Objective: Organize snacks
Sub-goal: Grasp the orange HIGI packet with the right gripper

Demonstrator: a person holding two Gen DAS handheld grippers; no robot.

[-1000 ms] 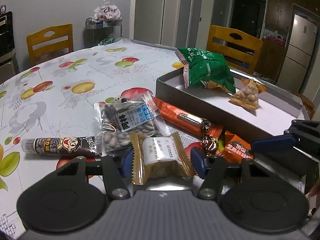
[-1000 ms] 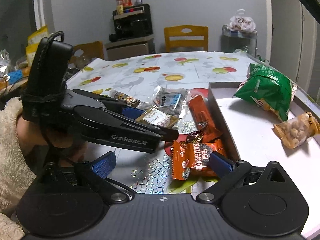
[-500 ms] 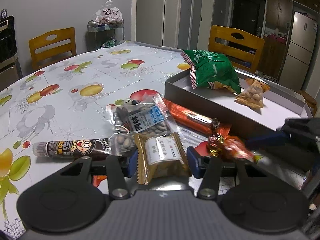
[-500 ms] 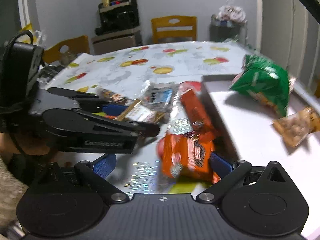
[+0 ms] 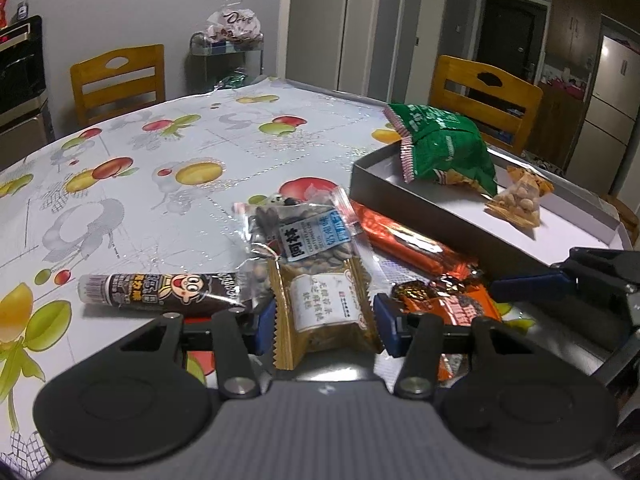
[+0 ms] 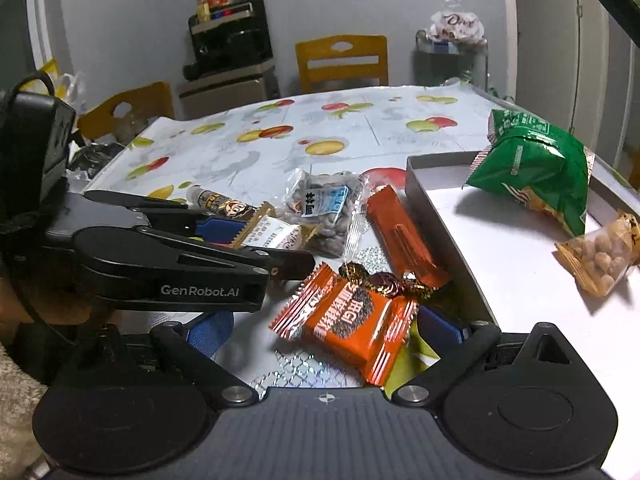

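My left gripper (image 5: 325, 326) is shut on a gold cracker packet (image 5: 324, 312), which also shows in the right wrist view (image 6: 272, 234). My right gripper (image 6: 326, 334) is open around a square orange snack packet (image 6: 352, 322) that lies on the table. A grey box (image 6: 436, 216) on the right holds a green bag (image 6: 532, 168) and a small peanut bag (image 6: 600, 260). On the table lie a long orange bar (image 6: 402, 236), a clear seed bag (image 6: 324, 208), a brown tube (image 5: 160, 290) and a foil candy (image 6: 384, 282).
The table has a fruit-print cloth (image 5: 160, 152). Wooden chairs (image 5: 118, 80) stand around it. The left gripper's body (image 6: 160, 264) reaches in from the left of the right wrist view. A black appliance (image 6: 232, 48) and a wire rack (image 6: 452, 56) stand by the far wall.
My left gripper's fingers have closed in on the gold cracker packet. My right gripper has shifted around the orange packet, which has turned and now lies flat between its fingers.
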